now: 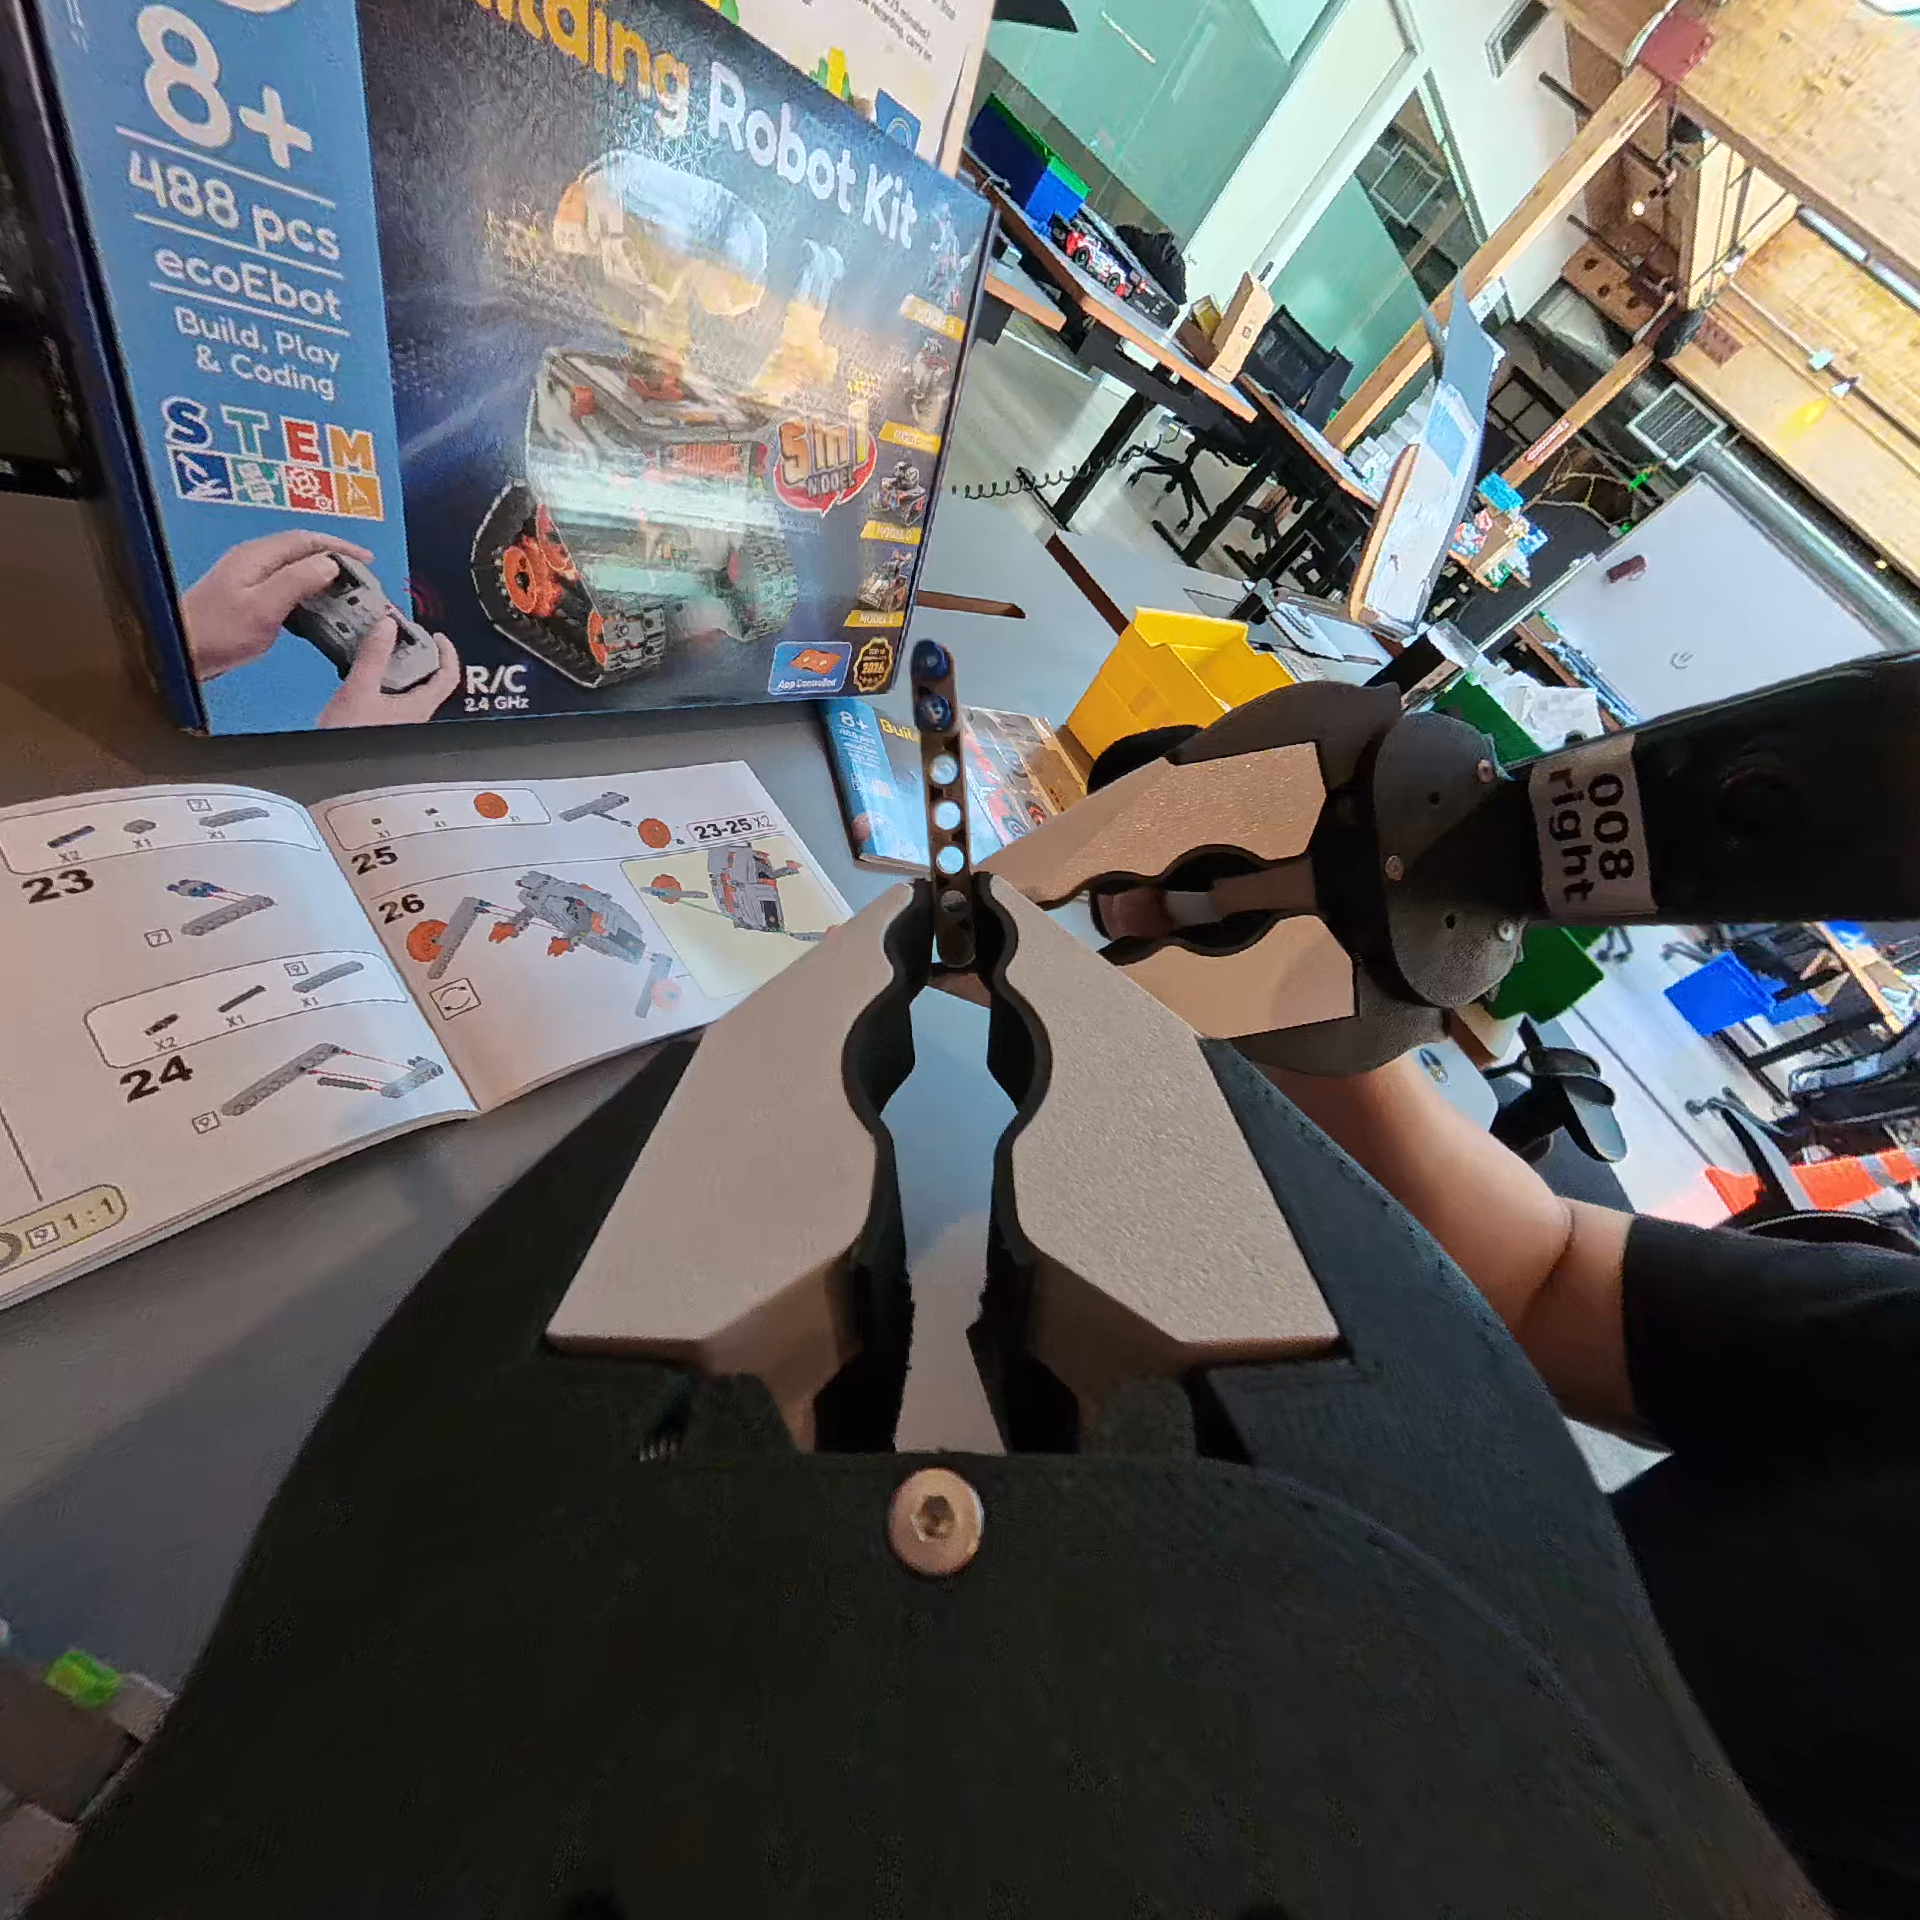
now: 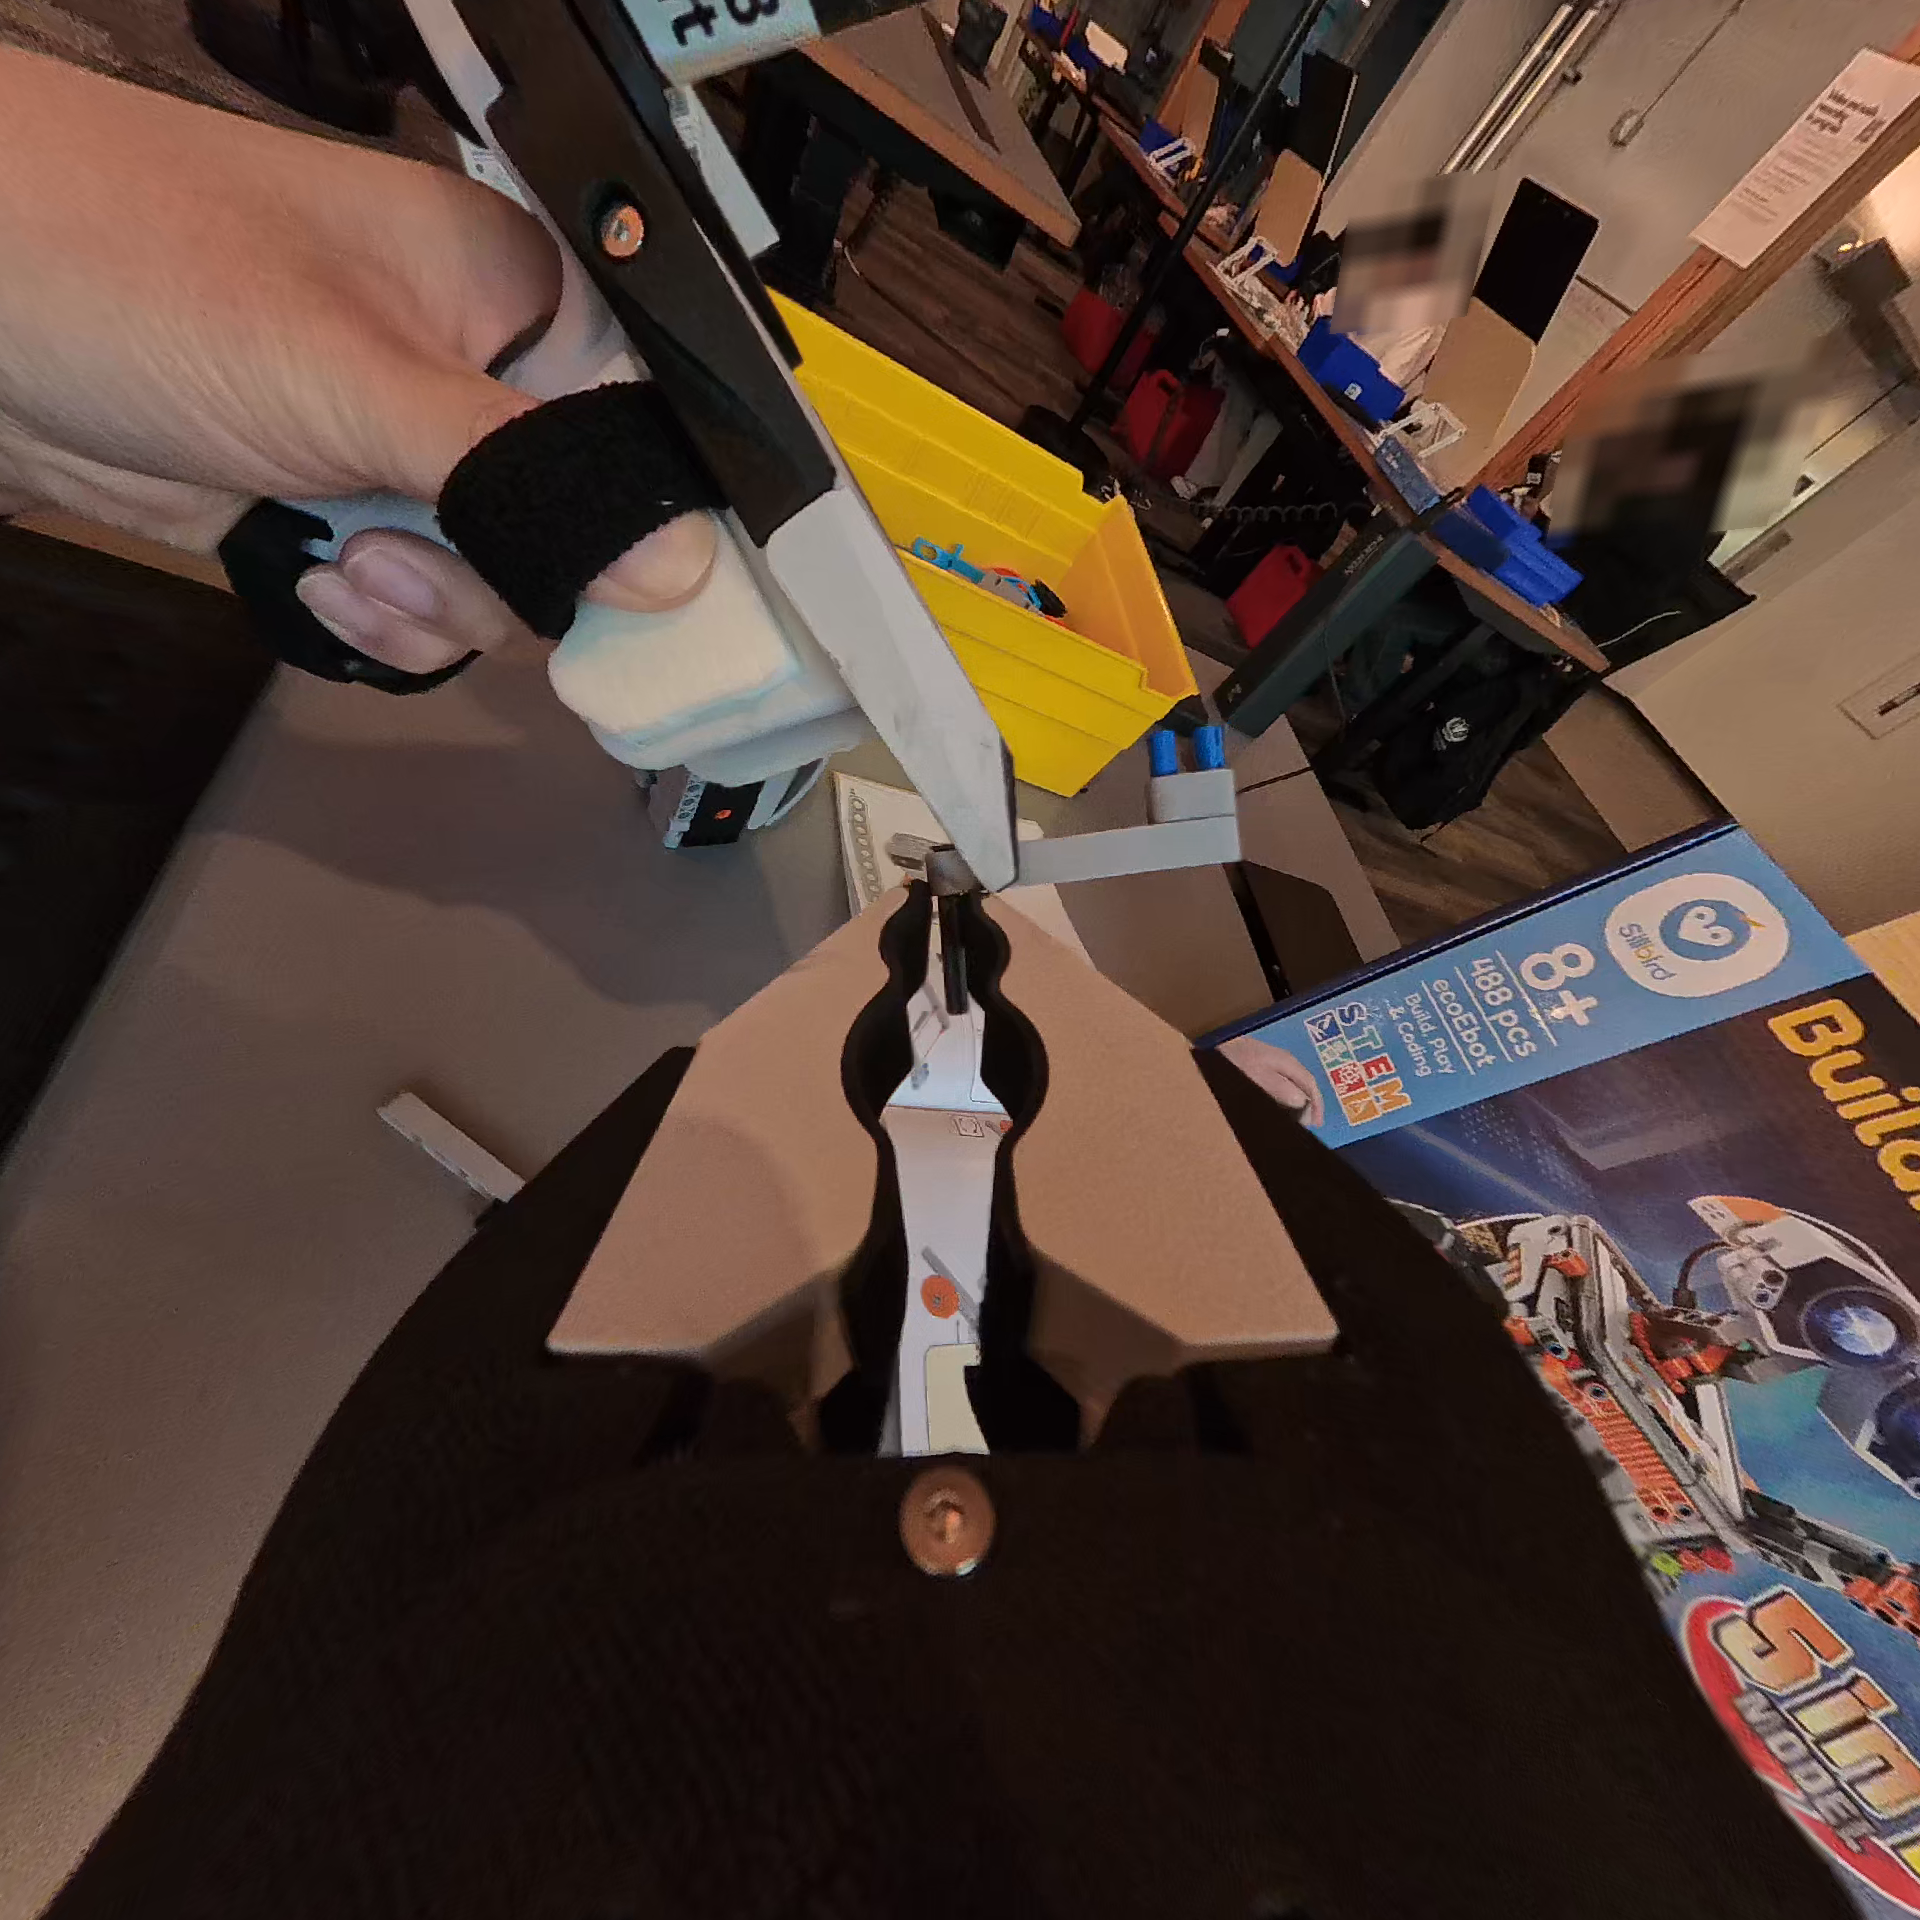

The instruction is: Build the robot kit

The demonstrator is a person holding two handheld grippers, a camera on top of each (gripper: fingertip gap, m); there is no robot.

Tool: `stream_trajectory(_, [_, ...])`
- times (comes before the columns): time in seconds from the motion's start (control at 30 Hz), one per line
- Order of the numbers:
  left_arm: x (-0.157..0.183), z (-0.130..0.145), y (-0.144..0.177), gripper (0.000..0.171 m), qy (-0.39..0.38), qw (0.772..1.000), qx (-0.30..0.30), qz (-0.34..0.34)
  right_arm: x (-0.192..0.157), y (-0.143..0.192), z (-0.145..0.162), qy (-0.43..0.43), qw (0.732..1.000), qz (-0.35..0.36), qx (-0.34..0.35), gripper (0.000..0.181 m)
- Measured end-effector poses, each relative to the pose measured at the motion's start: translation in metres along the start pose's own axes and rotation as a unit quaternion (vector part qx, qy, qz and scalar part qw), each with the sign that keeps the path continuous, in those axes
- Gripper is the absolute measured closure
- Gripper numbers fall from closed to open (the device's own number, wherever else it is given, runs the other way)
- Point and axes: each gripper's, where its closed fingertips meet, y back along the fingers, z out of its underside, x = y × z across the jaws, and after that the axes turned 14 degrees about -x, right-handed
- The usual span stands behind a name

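Observation:
My left gripper (image 1: 951, 909) is shut on the lower end of a grey beam with holes (image 1: 948, 821), held upright above the table. Two blue pins (image 1: 932, 686) sit in its top end. In the right wrist view the beam (image 2: 1127, 852) runs sideways with the blue pins (image 2: 1184, 748) on a short grey block. My right gripper (image 2: 951, 920) is shut on a thin black pin (image 2: 952, 971), whose tip meets the beam's gripped end beside the left gripper (image 2: 987, 862). The right gripper (image 1: 1049, 883) comes in from the right in the left wrist view.
A blue kit box (image 1: 520, 364) stands behind an open instruction booklet (image 1: 312, 987) on the grey table (image 2: 312, 935). A yellow bin (image 2: 987, 582) with small parts is beyond. A small white and grey assembly (image 2: 727, 816) and a loose pale beam (image 2: 447, 1143) lie on the table. My two grippers' fingertips are within a few centimetres of each other.

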Motion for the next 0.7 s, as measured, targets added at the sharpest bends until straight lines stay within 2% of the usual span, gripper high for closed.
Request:
stream_trajectory(0.33, [0.001, 0.01, 0.0, 0.166, 0.018, 0.999, -0.01, 0.035, -0.01, 0.002, 0.005, 0.033, 0.999, -0.028, -0.01, 0.179])
stream_trajectory(0.7, [-0.006, 0.02, -0.008, 0.166, 0.031, 0.999, -0.009, 0.03, -0.017, -0.005, 0.017, -0.023, 0.995, -0.089, -0.032, 0.179])
